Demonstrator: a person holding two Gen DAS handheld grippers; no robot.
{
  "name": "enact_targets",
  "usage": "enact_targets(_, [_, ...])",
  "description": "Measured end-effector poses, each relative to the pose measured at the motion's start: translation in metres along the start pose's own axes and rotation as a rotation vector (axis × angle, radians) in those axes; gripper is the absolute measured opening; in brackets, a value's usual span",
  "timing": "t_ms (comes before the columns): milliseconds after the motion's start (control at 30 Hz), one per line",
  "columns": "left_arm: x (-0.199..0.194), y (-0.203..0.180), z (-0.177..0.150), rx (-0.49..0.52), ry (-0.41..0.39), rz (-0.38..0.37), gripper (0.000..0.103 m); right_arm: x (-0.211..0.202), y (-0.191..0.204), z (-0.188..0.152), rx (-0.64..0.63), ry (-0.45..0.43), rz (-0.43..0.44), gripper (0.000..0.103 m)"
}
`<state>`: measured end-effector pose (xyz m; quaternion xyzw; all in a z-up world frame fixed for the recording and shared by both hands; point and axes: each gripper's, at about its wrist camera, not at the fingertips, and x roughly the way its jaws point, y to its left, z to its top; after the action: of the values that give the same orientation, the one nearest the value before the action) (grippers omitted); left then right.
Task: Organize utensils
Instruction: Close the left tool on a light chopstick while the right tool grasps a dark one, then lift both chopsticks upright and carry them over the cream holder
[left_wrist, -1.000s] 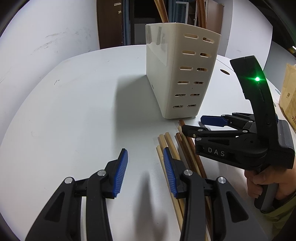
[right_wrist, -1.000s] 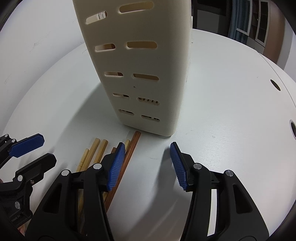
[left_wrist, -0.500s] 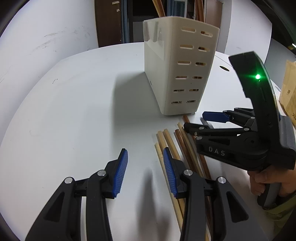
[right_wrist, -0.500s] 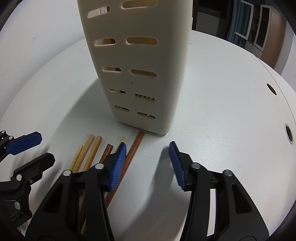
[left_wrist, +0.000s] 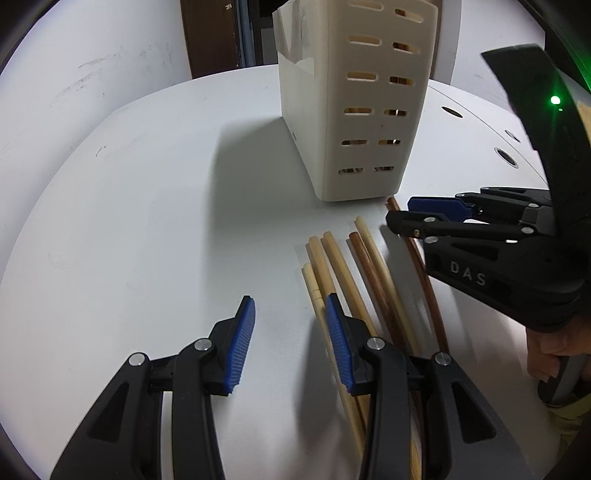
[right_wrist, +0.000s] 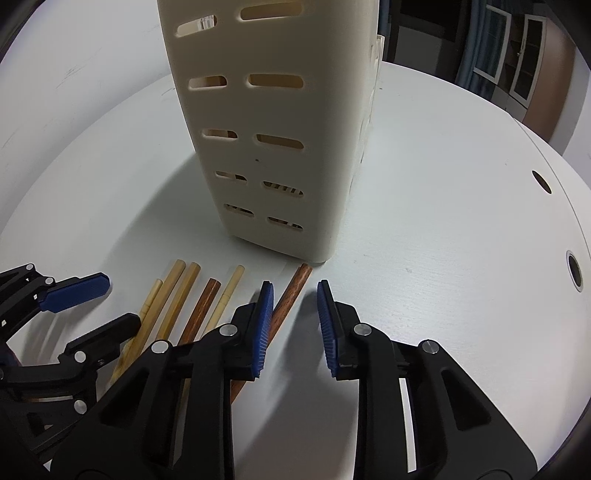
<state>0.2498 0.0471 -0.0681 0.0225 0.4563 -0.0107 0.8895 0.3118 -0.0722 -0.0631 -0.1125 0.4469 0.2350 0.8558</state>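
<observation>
As seen, chopstick (right_wrist: 291, 291) between right tongs (right_wrist: 294, 325)

My bench (right_wrist: 443, 221) is matt white, faintly scuffed and speckled; the slotted caddy (right_wrist: 273, 122) looks like smooth cream plastic with a slight sheen; the chopsticks (left_wrist: 354, 280) are wood, some pale and dull, some dark brown and polished; my right tool (right_wrist: 293, 323) is matt black plastic, its blue pads (right_wrist: 264, 325) finely ribbed, its pivot pins bright metal.
</observation>
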Motion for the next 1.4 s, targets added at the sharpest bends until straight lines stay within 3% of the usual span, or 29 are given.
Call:
enact_targets(400, [0.014, 0.022, 0.013, -0.026, 0.035, -0.008, 0.039, -0.005, 0.005, 0.002, -0.003, 0.001, 0.001, 0.016])
enact_targets(500, [0.016, 0.024, 0.016, -0.029, 0.041, -0.001, 0.027, -0.005, -0.002, 0.001, 0.001, 0.001, 0.004, 0.014])
enact_targets(533, [0.017, 0.024, 0.017, -0.024, 0.042, 0.001, 0.014, -0.006, 0.000, 0.000, -0.006, 0.002, 0.005, 0.012])
enact_targets(567, [0.018, 0.024, 0.018, -0.006, 0.039, 0.002, 0.009, -0.007, 0.000, 0.001, -0.007, 0.003, 0.007, 0.010])
enact_targets(867, [0.022, 0.026, 0.025, -0.004, 0.050, 0.022, 0.004, -0.012, -0.004, 0.000, 0.007, -0.003, 0.033, 0.006])
enact_targets(1400, [-0.046, 0.034, 0.040, -0.107, -0.173, -0.055, 0.004, -0.074, -0.009, 0.015, 0.015, -0.187, 0.063, 0.006])
